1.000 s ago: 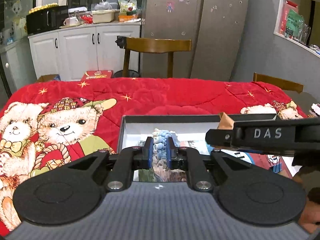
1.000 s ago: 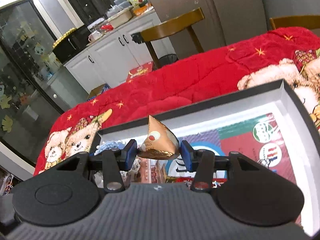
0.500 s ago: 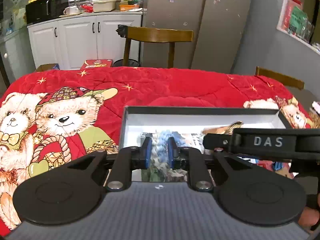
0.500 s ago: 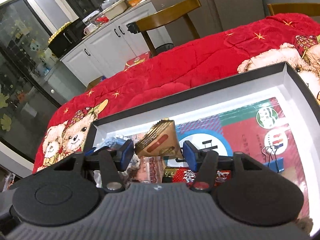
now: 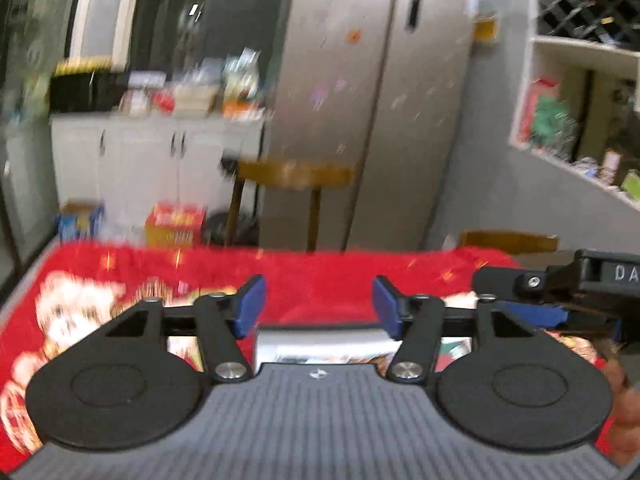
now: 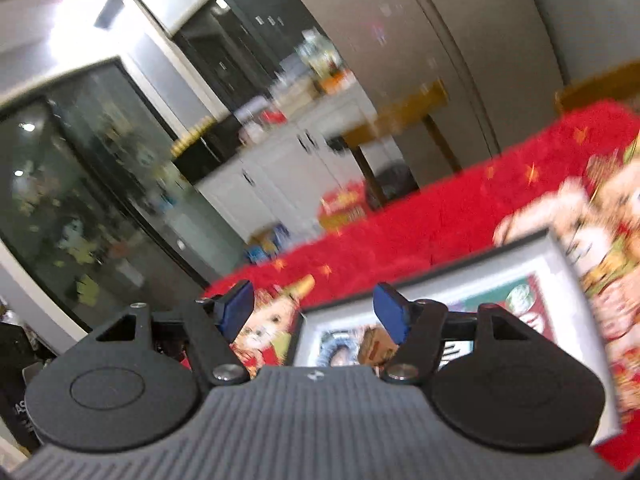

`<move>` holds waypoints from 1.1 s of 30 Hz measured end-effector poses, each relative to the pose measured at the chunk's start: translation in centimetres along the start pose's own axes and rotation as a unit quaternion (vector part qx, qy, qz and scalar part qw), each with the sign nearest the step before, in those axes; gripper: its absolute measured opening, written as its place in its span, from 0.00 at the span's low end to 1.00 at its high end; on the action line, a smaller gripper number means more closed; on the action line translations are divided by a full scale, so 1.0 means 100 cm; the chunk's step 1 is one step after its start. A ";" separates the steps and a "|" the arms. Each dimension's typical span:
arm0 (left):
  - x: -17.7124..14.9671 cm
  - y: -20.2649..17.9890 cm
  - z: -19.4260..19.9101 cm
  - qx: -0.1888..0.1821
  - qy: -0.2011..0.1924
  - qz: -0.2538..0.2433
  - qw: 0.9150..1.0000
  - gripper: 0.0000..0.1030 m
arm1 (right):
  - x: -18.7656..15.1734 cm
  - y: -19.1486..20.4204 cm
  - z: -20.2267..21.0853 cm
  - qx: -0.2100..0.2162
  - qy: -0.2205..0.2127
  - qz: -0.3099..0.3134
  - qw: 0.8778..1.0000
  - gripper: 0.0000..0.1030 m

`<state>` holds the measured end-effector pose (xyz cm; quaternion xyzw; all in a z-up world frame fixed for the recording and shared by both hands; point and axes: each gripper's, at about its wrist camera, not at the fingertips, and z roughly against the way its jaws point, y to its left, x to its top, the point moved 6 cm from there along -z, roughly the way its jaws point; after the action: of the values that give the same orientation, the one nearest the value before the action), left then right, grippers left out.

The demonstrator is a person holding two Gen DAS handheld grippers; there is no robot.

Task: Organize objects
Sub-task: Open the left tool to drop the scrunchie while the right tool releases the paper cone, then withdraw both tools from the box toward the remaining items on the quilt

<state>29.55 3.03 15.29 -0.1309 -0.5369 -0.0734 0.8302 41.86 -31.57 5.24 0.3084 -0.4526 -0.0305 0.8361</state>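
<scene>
Both grippers' fingers (image 5: 250,306) opening, empty, above red bear blanket (image 5: 320,276), fridge (image 5: 372,100) behind

Fuzzy red cloth quilt (image 5: 320,276); matt black plastic fingers (image 5: 384,304); wooden chair (image 5: 294,174); brushed-metal fridge (image 5: 400,100).

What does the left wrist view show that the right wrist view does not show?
Only the left wrist view shows the wall shelves and the right tongs entering from the side. Only the right wrist view shows the dark glass door and, blurred, the blue thing lying in the box. Both show the red bear blanket, a wooden chair, the white cabinets, and open tongs with nothing between them.
</scene>
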 end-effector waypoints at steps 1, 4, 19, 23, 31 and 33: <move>0.005 -0.007 0.014 -0.006 -0.016 -0.008 1.000 0.71 | 0.003 0.002 0.019 -0.001 -0.013 0.008 1.000 0.76; 0.011 -0.030 0.054 -0.021 -0.059 -0.022 0.998 0.75 | 0.005 0.003 0.069 0.002 -0.042 0.033 0.999 0.76; -0.072 -0.125 0.157 -0.014 -0.084 -0.059 0.995 0.76 | -0.075 -0.024 0.130 -0.031 -0.100 0.085 0.991 0.76; -0.118 -0.125 0.144 0.005 -0.054 -0.066 0.996 0.76 | -0.094 -0.050 0.119 -0.050 -0.095 0.065 0.992 0.71; -0.191 -0.118 0.085 0.001 0.040 -0.067 0.997 0.76 | -0.137 -0.096 0.083 -0.094 -0.024 0.025 0.995 0.52; -0.205 -0.117 0.075 0.006 0.056 -0.071 0.996 0.76 | -0.148 -0.094 0.077 -0.091 -0.006 0.030 0.995 0.48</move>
<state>11.45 -6.29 1.22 -0.0833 -0.4978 -0.1361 0.8525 29.31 -38.09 -7.74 0.2170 -0.4620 -0.0487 0.8586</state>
